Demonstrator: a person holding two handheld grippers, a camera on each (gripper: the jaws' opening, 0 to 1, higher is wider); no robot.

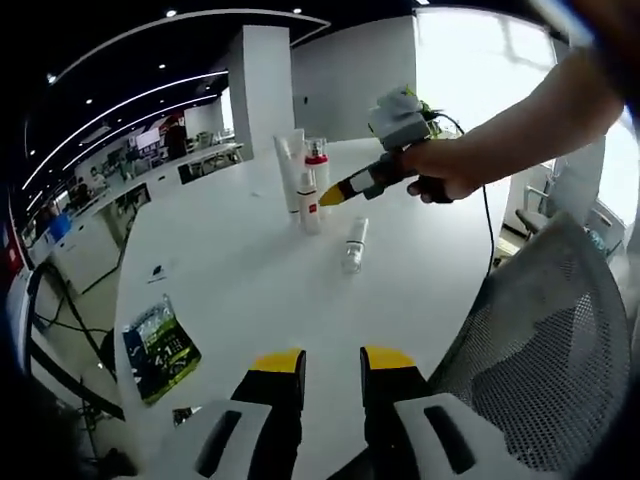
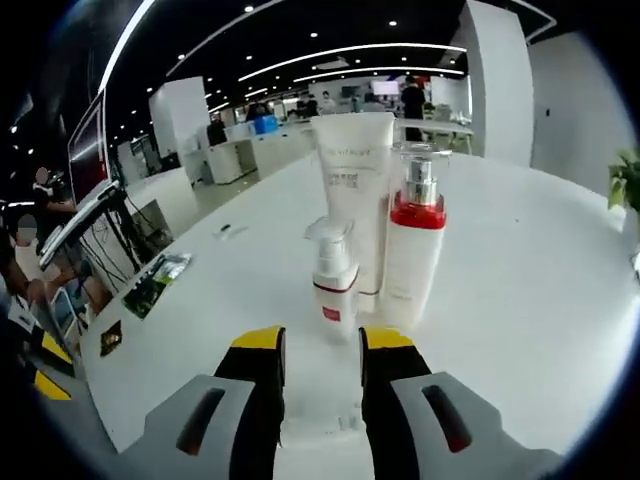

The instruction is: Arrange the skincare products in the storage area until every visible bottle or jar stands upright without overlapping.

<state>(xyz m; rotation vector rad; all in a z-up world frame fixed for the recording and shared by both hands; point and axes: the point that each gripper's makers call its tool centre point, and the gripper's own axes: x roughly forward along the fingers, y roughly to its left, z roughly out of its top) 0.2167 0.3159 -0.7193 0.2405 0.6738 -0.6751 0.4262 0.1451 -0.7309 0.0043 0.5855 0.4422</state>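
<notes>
White tabletop [image 1: 240, 270] carries four skincare items: three upright in a tight cluster – a tall tube [image 2: 352, 180], a red-collared pump bottle [image 2: 412, 250], a small pump bottle [image 2: 333, 280] – and one clear bottle [image 1: 354, 245] lying on its side nearby. That one looks light, smooth, likely slippery; grip it mid-body. Right claw [image 2: 322, 345] sits just before the cluster, slightly parted, holding nothing. Left claw [image 1: 332, 362] is parted too, empty, well back

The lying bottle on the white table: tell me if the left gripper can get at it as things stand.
Probably yes. The lying bottle sits apart from the upright products, bare table between it and the left gripper; the right gripper hovers nearby.
</notes>
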